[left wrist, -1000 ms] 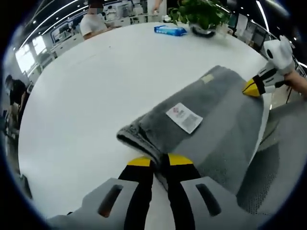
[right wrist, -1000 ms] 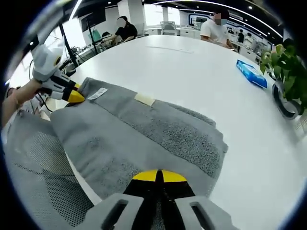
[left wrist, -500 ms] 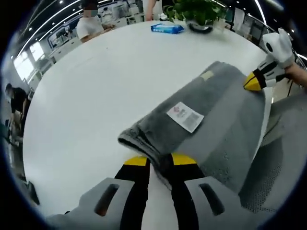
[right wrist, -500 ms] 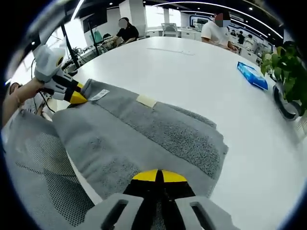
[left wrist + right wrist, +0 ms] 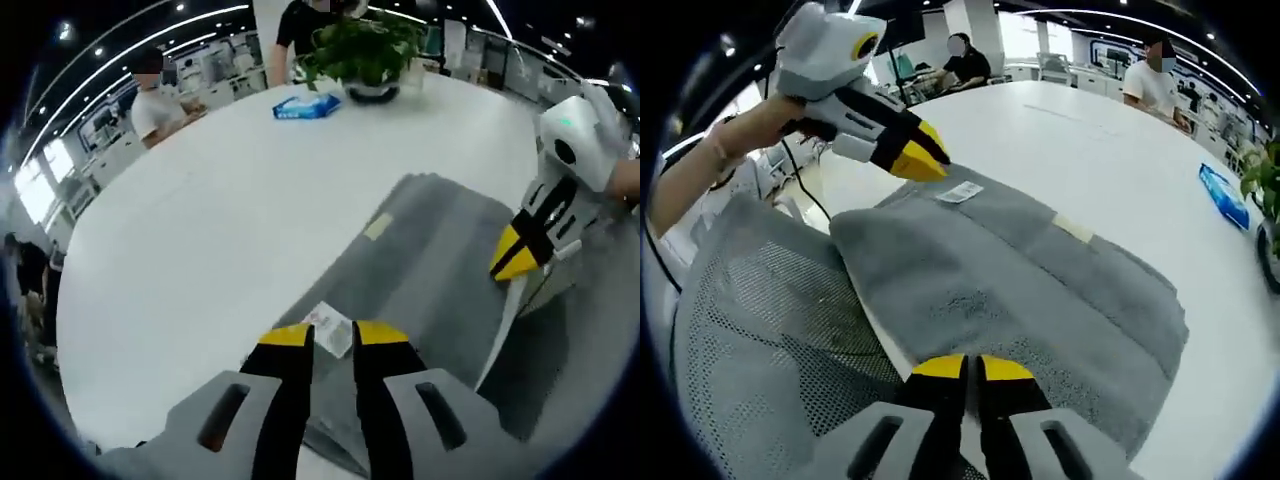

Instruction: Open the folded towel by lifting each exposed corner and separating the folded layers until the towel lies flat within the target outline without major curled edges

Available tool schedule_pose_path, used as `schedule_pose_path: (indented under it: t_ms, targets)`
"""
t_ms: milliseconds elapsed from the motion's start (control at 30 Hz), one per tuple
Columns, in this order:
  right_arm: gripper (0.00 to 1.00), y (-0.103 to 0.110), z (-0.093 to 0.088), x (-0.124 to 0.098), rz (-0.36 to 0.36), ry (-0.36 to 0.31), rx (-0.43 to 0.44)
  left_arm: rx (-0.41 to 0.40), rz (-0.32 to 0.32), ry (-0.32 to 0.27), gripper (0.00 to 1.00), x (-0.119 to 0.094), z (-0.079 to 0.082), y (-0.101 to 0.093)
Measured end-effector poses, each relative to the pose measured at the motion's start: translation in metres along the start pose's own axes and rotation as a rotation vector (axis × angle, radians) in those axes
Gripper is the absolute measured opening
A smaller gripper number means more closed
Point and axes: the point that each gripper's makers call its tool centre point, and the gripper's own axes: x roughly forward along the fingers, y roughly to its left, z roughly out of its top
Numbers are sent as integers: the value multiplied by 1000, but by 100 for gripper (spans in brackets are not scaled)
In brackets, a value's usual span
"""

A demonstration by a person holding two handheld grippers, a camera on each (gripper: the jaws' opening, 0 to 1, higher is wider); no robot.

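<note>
The grey towel [image 5: 430, 250] [image 5: 1000, 290] lies at the near edge of the white table [image 5: 200, 220] [image 5: 1110, 160], and part of it hangs off towards me. It carries a white label [image 5: 330, 328] [image 5: 960, 192] and a small beige tag [image 5: 378, 226] [image 5: 1072, 228]. My left gripper [image 5: 333, 335] [image 5: 925, 162] is shut at the towel's edge, right by the white label. My right gripper [image 5: 973, 368] [image 5: 510, 262] is shut on the towel's near edge at the other end.
A grey mesh chair [image 5: 750, 330] [image 5: 560, 370] stands just below the table edge, under the hanging towel. A blue pack [image 5: 305, 105] [image 5: 1223, 195] and a potted plant [image 5: 365, 55] sit far across the table. People [image 5: 155, 90] [image 5: 1155, 80] sit at the far side.
Both grippers have risen and swung with the towel. The thick fold by the left gripper has flattened out, and the left gripper now looms much closer in the right gripper view.
</note>
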Motion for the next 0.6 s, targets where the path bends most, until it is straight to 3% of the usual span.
schedule_pose_path:
  t_ms: [100, 167, 200, 233, 267, 400, 600]
  targets:
    - [2, -5, -11, 3, -37, 50, -44, -5, -43, 22, 15, 17, -6, -13]
    - [2, -5, -11, 7, -42, 50, -70, 94, -1, 112, 15, 26, -22, -9]
    - [1, -5, -11, 8, -46, 56, -74, 178, 16, 133, 15, 31, -27, -7]
    - [1, -5, -11, 9, -51, 62, -91, 209, 9, 117, 15, 33, -26, -10]
    - [1, -6, -11, 10, -58, 69, -112, 208, 8, 94, 14, 33, -23, -12]
    - [1, -7, -10, 10, -66, 77, -128, 167, 4, 97, 13, 31, -24, -11]
    - [0, -13, -9, 10, -61, 78, -86, 141, 21, 98, 11, 30, -26, -12]
